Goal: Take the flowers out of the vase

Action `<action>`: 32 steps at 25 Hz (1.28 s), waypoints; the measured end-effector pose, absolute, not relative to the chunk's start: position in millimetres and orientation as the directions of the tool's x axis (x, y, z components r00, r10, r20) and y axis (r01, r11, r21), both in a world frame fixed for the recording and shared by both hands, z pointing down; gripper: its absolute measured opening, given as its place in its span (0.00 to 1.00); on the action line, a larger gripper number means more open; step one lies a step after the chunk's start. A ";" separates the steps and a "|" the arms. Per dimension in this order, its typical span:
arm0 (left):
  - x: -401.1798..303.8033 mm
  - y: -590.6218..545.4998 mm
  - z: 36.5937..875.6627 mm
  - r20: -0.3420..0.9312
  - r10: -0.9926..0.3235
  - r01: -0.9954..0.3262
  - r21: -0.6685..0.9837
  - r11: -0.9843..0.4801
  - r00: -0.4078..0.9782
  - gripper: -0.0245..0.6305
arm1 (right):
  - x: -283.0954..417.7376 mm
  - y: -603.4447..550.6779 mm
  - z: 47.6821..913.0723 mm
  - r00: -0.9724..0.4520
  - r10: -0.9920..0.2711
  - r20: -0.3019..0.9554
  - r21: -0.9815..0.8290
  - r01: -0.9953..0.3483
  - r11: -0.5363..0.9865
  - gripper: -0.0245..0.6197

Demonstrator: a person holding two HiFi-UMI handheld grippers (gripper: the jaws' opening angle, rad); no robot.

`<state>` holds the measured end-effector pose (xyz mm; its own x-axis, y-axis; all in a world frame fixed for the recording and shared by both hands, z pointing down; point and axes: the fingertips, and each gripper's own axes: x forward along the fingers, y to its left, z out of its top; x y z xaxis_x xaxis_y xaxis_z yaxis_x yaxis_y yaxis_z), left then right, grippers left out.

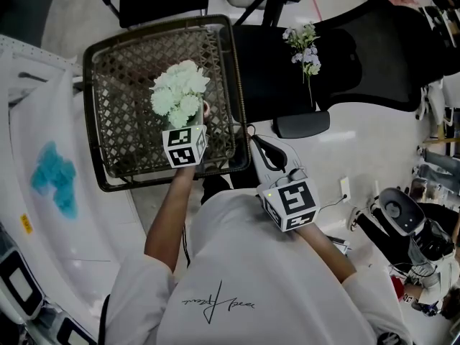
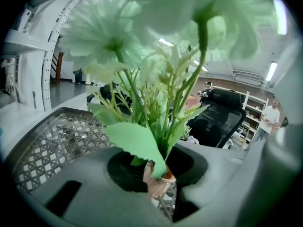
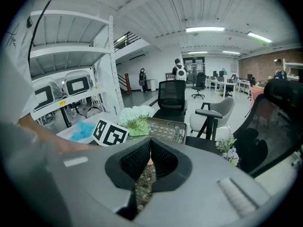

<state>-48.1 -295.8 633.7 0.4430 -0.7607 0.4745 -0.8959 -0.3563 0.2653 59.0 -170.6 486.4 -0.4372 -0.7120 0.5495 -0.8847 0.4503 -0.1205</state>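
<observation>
— Where are the flowers sitting?
— The flowers (image 1: 180, 90) are standing over the wicker basket (image 1: 122, 56), with their stems reaching into the pink vase (image 2: 158, 186). The left tool (image 2: 151, 167) is pinching those stems.
— And the other one?
— The right tool (image 3: 150, 148) is hovering apart from the basket, its jaws pressed together on nothing.

We count two grippers, the left gripper (image 2: 154, 171) and the right gripper (image 3: 150, 150). We count two lots of flowers, one white bunch (image 1: 180, 88) and one lilac sprig (image 1: 305, 49). We count one vase (image 2: 158, 186), one wicker basket (image 1: 122, 92) and one blue patch (image 1: 54, 178).
</observation>
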 end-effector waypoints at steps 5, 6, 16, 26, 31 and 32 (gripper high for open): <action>-49.2 -293.9 630.1 0.467 -0.760 -0.892 0.264 -0.367 0.451 0.18 | 57.2 -169.6 485.8 -0.441 -0.713 0.545 -0.125 -0.884 0.451 0.05; -49.4 -293.6 629.2 0.465 -0.760 -0.891 0.266 -0.369 0.453 0.18 | 57.1 -169.2 485.7 -0.442 -0.713 0.544 -0.127 -0.884 0.451 0.05; -50.4 -292.0 627.9 0.480 -0.748 -0.888 0.270 -0.371 0.458 0.14 | 55.4 -168.7 485.3 -0.444 -0.714 0.541 -0.138 -0.885 0.446 0.05; -52.8 -292.2 622.1 0.480 -0.741 -0.882 0.295 -0.367 0.469 0.13 | 52.9 -168.9 484.5 -0.446 -0.718 0.535 -0.141 -0.885 0.445 0.05; -53.8 -291.8 618.0 0.474 -0.742 -0.880 0.298 -0.371 0.473 0.13 | 51.6 -168.3 483.4 -0.447 -0.720 0.531 -0.146 -0.885 0.442 0.05; -54.3 -291.9 617.7 0.473 -0.742 -0.879 0.299 -0.372 0.474 0.13 | 51.0 -168.3 483.5 -0.447 -0.720 0.530 -0.147 -0.885 0.441 0.05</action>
